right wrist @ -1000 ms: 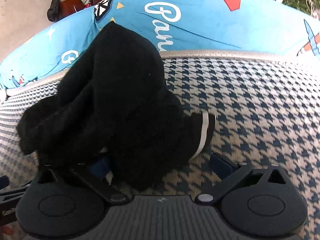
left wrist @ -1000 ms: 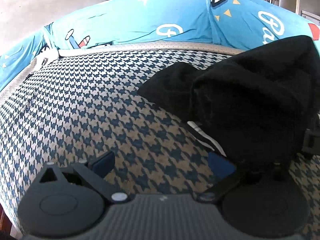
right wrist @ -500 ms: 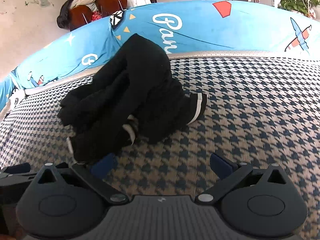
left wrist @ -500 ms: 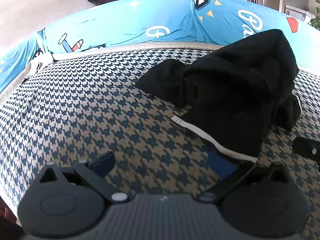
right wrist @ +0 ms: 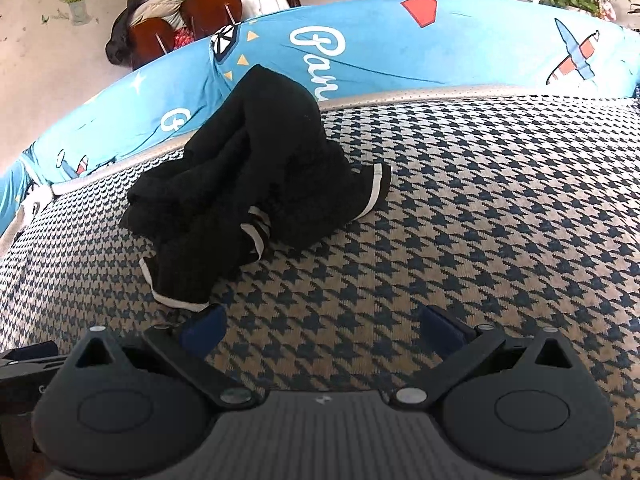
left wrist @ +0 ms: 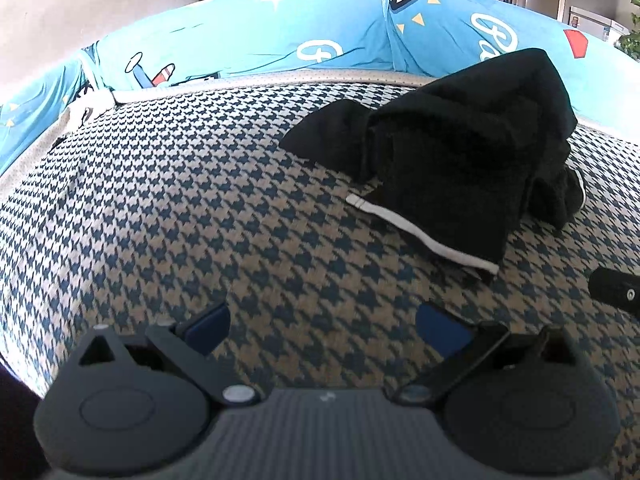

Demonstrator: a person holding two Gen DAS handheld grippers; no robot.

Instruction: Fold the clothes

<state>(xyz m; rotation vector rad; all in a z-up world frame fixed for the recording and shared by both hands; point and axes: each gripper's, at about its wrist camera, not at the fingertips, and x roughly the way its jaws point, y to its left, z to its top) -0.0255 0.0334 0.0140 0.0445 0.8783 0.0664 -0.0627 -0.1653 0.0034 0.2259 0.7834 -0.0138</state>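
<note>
Left wrist view: left gripper [left wrist: 324, 322] spread wide, empty, low over houndstooth cover [left wrist: 168, 208]. Black garment [left wrist: 460, 160] lies bunched ahead to the right, apart from the fingers, likely dropped there for folding.

Right wrist view: right gripper [right wrist: 322, 322] also released, hem just beside left pad. Blue bolster [right wrist: 440, 52] reads "Par", rest hidden.
</note>
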